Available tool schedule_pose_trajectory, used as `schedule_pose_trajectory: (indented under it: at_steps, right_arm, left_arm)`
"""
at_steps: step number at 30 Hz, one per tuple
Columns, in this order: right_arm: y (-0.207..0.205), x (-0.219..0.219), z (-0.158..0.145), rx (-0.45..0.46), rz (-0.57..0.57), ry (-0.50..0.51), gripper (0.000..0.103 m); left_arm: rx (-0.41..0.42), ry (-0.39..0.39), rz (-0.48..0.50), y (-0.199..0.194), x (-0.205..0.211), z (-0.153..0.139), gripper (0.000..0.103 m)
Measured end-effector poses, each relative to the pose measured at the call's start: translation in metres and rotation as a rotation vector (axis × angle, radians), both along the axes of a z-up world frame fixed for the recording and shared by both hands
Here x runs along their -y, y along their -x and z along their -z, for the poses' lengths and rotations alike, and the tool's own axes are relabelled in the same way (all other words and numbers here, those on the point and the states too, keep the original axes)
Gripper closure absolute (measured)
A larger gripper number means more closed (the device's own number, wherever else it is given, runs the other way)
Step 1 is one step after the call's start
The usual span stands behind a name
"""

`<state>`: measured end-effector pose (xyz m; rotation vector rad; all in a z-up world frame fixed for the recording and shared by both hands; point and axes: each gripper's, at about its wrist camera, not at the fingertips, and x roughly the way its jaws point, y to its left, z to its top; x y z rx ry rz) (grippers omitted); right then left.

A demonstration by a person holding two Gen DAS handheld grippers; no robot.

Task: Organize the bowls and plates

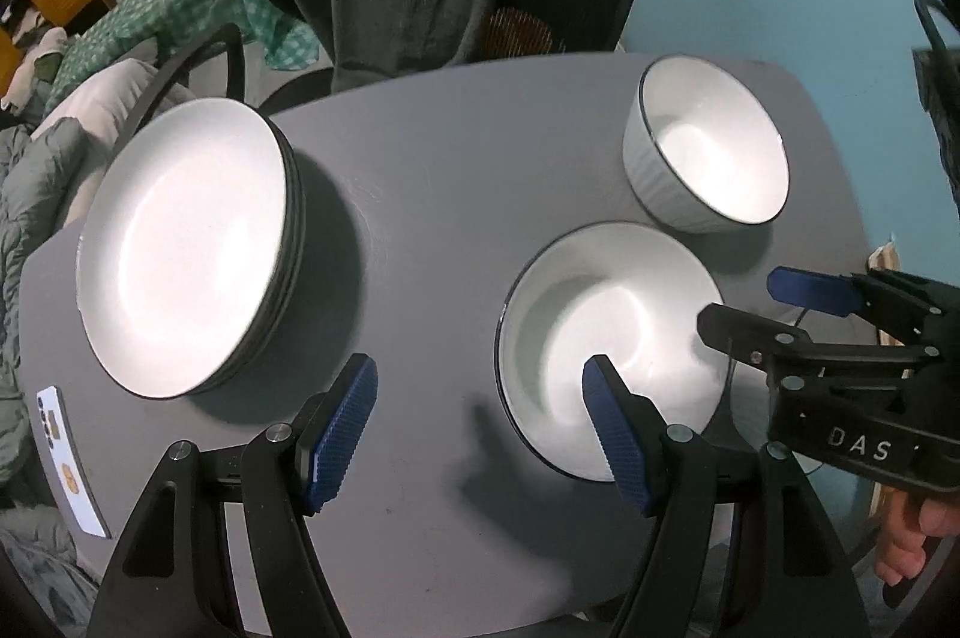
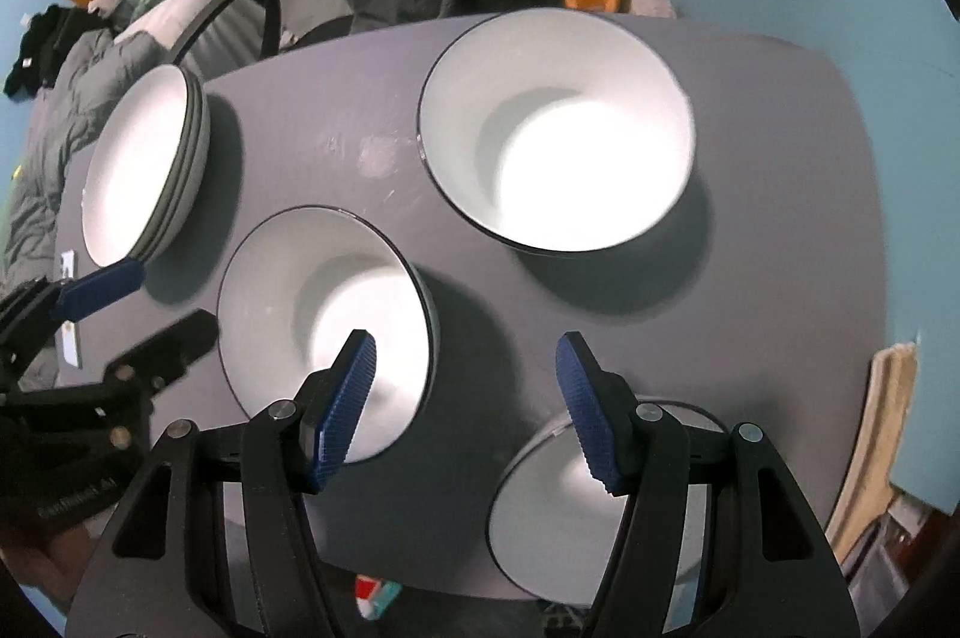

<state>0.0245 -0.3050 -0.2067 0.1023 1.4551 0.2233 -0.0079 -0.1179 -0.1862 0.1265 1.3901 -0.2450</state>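
Bowl (image 2: 327,332) beneath left finger of open right hand-held gripper (image 2: 465,410).

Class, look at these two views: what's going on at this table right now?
A person holds a hand-held gripper in each hand above a grey table. The left hand-held gripper and right hand-held gripper are both open and empty, near the middle bowl. A stack of plates sits left, with two more bowls apart.

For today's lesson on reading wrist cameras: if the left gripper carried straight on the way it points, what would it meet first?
Probably bare grey table, between the plate stack and the near bowl; left gripper open, depth unclear.
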Motion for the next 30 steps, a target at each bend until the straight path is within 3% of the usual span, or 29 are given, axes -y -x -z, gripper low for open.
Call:
schedule_pose_trajectory:
  at_steps: [10,15,25,28,30]
  right_arm:
    - [-0.003,-0.004,0.02,-0.039,-0.033,0.014,0.042]
    - [-0.004,-0.005,0.024,-0.057,-0.036,0.001,0.052]
    - [-0.003,-0.008,0.029,-0.091,-0.034,-0.009,0.068]
    - [-0.002,-0.007,0.027,-0.092,-0.032,-0.011,0.077]
    - [-0.002,-0.007,0.027,-0.094,-0.029,-0.016,0.083]
  left_arm:
    - [-0.033,0.009,-0.004,-0.003,0.001,0.021,0.031]
    - [-0.063,0.028,-0.024,-0.01,-0.001,0.03,0.033]
    - [-0.123,0.044,-0.03,-0.015,0.003,0.043,0.059]
    - [-0.157,0.052,-0.042,-0.017,0.0,0.049,0.071]
    - [-0.167,0.063,-0.042,-0.017,-0.001,0.051,0.073]
